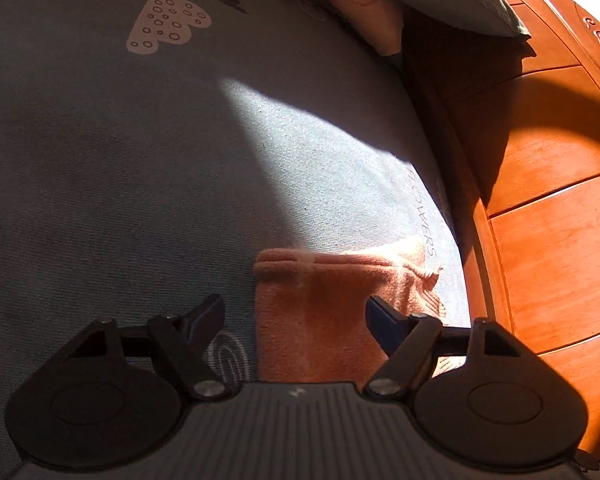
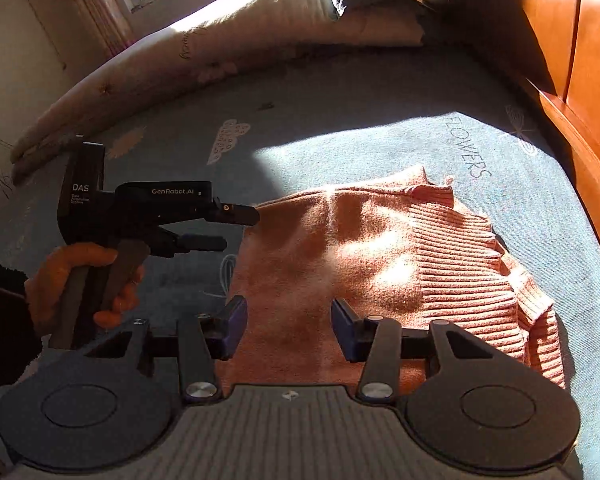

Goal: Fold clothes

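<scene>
Left gripper (image 2: 236, 226) at 9 o'clock of the salmon sweater (image 2: 380, 264) — jaws apart, nothing between them. Sweater lies folded on the blue bedsheet (image 2: 340, 136), wardrobe (image 2: 592, 60) at 2 o'clock. Right gripper (image 2: 289, 330) above its near edge — jaws apart, released.

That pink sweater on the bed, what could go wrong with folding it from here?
The pink sweater lies near the bed's edge beside the wooden furniture, so a tug might drag it off. Its ribbed sleeve is bunched at the side and may spoil a neat fold. Both the left gripper and the right gripper are open with no cloth pinched; closing now could catch only the top layer.
</scene>
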`<state>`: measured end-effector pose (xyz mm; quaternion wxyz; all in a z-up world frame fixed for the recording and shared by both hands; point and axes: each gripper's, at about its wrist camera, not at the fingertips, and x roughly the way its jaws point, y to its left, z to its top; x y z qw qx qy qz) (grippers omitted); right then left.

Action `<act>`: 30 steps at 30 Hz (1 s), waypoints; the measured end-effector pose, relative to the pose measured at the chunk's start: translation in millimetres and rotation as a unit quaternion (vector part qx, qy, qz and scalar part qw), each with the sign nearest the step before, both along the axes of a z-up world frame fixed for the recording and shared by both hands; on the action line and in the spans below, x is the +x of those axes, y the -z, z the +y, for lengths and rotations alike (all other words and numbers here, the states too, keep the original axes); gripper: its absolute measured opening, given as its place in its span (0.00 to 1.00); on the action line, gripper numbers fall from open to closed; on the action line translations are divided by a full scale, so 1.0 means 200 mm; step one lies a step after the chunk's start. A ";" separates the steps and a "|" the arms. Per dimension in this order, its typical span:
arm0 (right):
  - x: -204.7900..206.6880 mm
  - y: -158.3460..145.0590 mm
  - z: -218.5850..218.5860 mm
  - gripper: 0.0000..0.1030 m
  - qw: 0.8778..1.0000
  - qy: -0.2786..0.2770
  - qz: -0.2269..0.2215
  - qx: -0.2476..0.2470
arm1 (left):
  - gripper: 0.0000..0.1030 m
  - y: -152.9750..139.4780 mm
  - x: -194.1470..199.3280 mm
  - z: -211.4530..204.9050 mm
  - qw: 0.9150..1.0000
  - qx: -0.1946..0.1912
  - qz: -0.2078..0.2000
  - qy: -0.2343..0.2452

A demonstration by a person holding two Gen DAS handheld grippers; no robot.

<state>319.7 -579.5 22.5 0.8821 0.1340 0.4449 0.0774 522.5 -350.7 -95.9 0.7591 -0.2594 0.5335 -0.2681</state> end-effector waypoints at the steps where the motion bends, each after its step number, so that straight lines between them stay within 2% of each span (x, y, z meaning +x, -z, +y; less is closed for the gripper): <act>1: 0.01 0.03 0.00 0.50 1.000 0.001 0.007 0.005 | 0.74 0.03 0.02 -0.01 1.000 -0.014 0.003 0.003; 5: 0.06 0.13 0.02 0.50 0.999 0.007 0.033 0.024 | 0.75 0.10 0.08 -0.05 0.997 -0.066 0.004 0.025; 8: 0.09 0.17 0.02 0.50 0.999 0.004 0.039 0.033 | 0.79 0.14 0.13 -0.08 0.994 -0.104 0.001 0.043; 11: 0.12 0.21 0.03 0.50 0.998 0.004 0.045 0.033 | 0.77 0.16 0.15 -0.07 0.991 -0.122 0.001 0.055; 13: 0.13 0.22 0.04 0.50 0.998 0.007 0.048 0.032 | 0.49 0.16 0.14 -0.08 0.993 -0.100 0.000 0.068; 14: 0.14 0.22 0.03 0.50 0.998 0.010 0.046 0.031 | 0.23 0.15 0.13 -0.07 0.993 -0.095 -0.001 0.071; 15: 0.15 0.22 0.03 0.50 0.999 0.012 0.043 0.030 | 0.20 0.13 0.12 -0.06 0.993 -0.095 -0.002 0.070; 19: 0.24 0.17 0.03 0.50 1.000 0.011 0.014 0.002 | 0.19 0.04 0.07 -0.02 0.993 -0.086 -0.020 0.074; 20: 0.27 0.17 0.03 0.48 1.000 0.007 0.006 -0.012 | 0.19 0.02 0.06 0.00 0.994 -0.077 -0.026 0.075; 22: 0.38 0.16 0.05 0.36 0.998 0.000 -0.014 -0.060 | 0.20 -0.01 0.05 0.02 0.995 -0.051 -0.037 0.076; 23: 0.43 0.16 0.05 0.31 0.997 -0.003 -0.019 -0.072 | 0.25 -0.03 0.06 0.03 0.996 -0.035 -0.042 0.077; 27: 0.65 0.25 0.06 0.30 0.993 -0.009 -0.025 -0.117 | 0.45 -0.06 0.04 0.05 0.995 -0.001 -0.054 0.084; 30: 0.78 0.40 0.06 0.30 0.991 -0.013 0.014 -0.131 | 0.47 -0.08 0.02 0.05 0.994 0.009 -0.058 0.093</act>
